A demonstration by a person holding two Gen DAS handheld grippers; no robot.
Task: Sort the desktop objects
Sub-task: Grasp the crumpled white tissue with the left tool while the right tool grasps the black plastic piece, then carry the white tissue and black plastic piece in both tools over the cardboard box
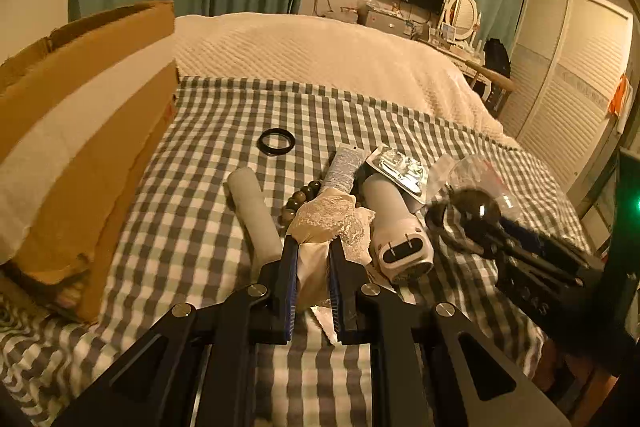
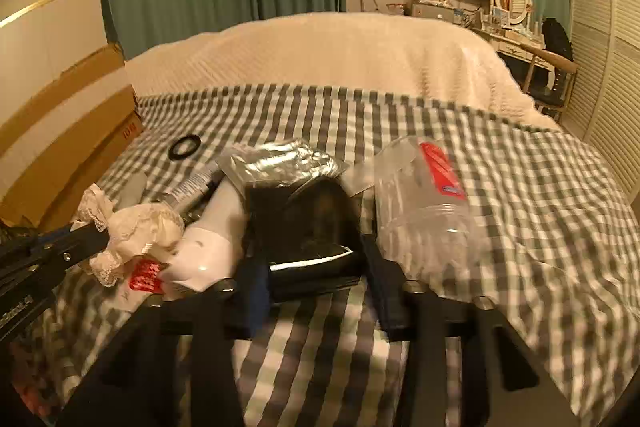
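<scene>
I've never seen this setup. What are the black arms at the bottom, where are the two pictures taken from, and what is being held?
No robot: a person holds a hand-held claw in each hand, each with a fisheye camera looking along its fingers. In the left view, the left claw is shut on a lace cloth. In the right view, the right claw has a dark object between its fingers; blur hides whether it grips. On the checked cloth lie a black ring, a grey roll, a white device and a clear plastic cup.
</scene>
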